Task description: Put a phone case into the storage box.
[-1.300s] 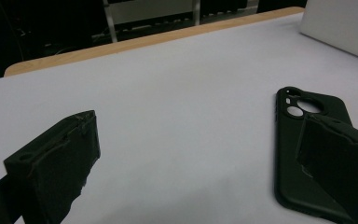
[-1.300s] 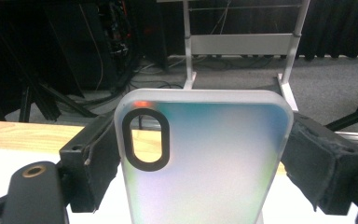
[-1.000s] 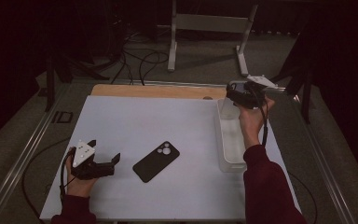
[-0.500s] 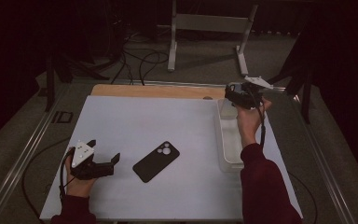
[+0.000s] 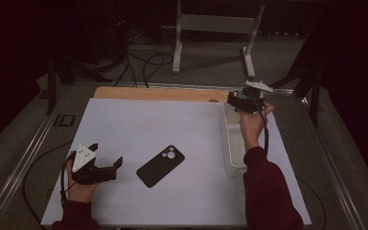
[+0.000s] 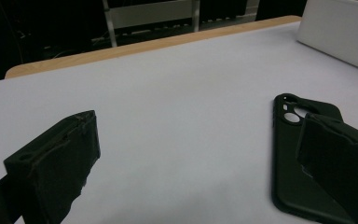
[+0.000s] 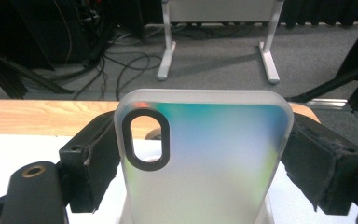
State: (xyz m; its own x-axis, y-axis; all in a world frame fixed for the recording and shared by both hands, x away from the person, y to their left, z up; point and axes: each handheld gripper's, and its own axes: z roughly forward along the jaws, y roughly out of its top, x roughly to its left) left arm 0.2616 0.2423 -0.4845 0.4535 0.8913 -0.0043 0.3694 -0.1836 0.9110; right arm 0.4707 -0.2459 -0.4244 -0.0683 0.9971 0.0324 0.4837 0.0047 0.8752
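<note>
Holding a frosted, translucent phone case with an iridescent blue-green sheen (image 7: 205,158) upright between its black padded jaws, the right gripper (image 5: 243,101) sits at the far right of the white table (image 5: 172,124), right over the far end of the clear plastic bin (image 5: 233,143). The jaws are spread wide but both pads press on the case's long edges, so it's a real grip, not a hover. The left gripper (image 5: 106,167) rests near the left front corner, jaws well apart and holding nothing, with the black phone case with the round camera cutout (image 5: 161,165) lying flat just to its right, not touched. My guess is the step is either lowering the frosted case into the bin or lifting it clear, hard to say which. Either way I'd keep it vertical and centred between the bin walls, move slowly, and not loosen the pads until the bottom edge has something under it, since that smooth plastic would probably slip and clatter. Compared to a second ago, the right gripper has dropped a bit and sits closer over the bin's far end, grip unchanged. The left hand and the black case are exactly where they were.
</note>
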